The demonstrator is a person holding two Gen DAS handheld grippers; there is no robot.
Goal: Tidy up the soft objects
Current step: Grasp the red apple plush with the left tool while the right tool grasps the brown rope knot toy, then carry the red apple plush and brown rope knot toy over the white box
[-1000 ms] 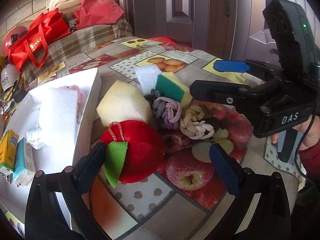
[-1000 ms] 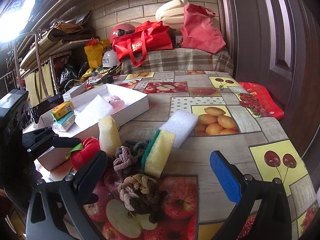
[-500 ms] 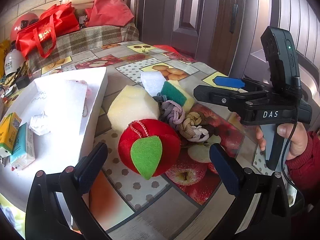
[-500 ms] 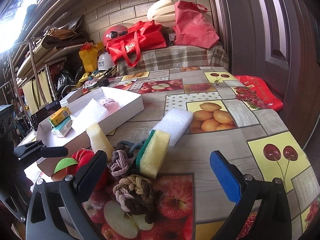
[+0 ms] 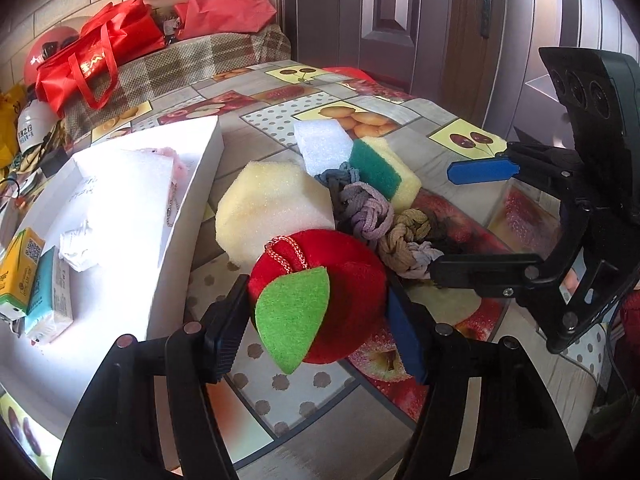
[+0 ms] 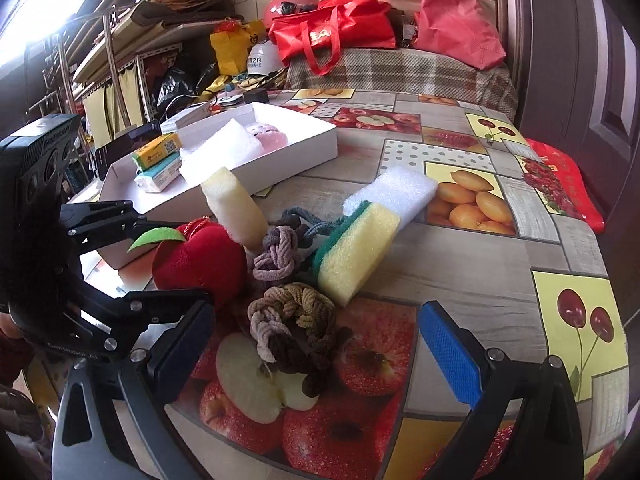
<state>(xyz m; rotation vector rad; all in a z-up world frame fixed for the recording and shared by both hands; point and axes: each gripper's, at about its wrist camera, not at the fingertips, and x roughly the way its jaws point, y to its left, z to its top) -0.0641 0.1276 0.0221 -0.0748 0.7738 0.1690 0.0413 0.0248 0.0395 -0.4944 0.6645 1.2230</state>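
A red plush apple [image 5: 352,292] with a green leaf sits on the table between my left gripper [image 5: 316,294] fingers. The jaws are closing and both pads touch its sides. Behind it lie a pale yellow foam block [image 5: 272,204], a purple knotted cord [image 5: 368,212], a brown knotted cord [image 6: 296,312], a green-and-yellow sponge [image 6: 356,256] and a white foam piece [image 6: 396,192]. My right gripper [image 6: 314,314] hangs over the brown cord with its jaws wide and closing slightly, touching nothing. A white box [image 5: 200,184] on the left holds foam, a pink plush and cartons.
The fruit-patterned tablecloth [image 6: 500,264] is bare to the right of the pile. Red bags [image 6: 332,36] rest on a checked cover at the far end. Shelves and clutter [image 6: 132,52] stand beyond the box. A dark door [image 5: 384,20] is behind the table.
My left jaws have come in from wide open onto the plush apple, which now sits centred with its leaf facing the camera. The right gripper has rolled a little and narrowed slightly.
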